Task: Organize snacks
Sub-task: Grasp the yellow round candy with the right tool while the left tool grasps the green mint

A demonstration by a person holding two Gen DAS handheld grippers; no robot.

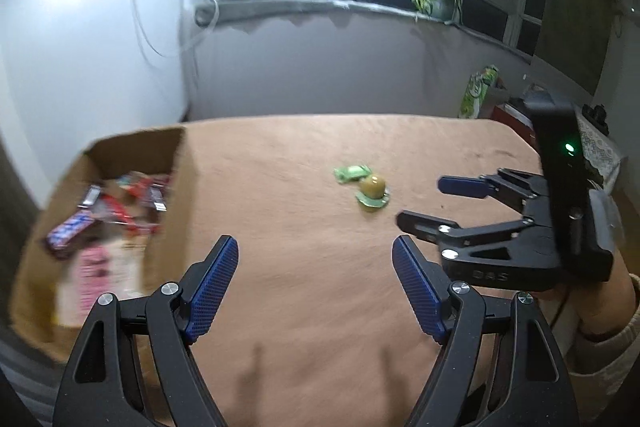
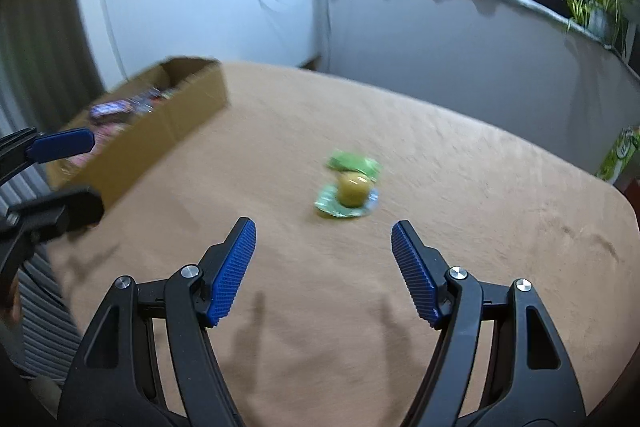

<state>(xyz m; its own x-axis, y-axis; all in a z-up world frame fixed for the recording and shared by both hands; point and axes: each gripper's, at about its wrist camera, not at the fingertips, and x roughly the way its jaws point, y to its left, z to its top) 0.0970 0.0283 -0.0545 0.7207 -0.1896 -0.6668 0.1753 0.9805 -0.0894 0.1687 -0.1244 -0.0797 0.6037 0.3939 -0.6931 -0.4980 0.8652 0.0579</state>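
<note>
Most snacks already sit in the cardboard box (image 1: 120, 219) at the bench's (image 2: 480, 227) left side; two remain out mid-bench, a green packet (image 2: 352, 163) touching a yellow-green jelly cup (image 2: 352, 191). Step in hand, judged: fetching these last pieces. Right gripper (image 2: 324, 259) spread wide, empty, aimed at the cup; next move calls for descending to straddle it. Left gripper (image 1: 316, 275) likewise spread, holding nothing.

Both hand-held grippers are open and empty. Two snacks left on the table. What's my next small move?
Probably ease the right hand-held gripper forward over the jelly cup: it lies straight ahead, touching the green packet, while the cardboard box already holds the other snacks.
</note>
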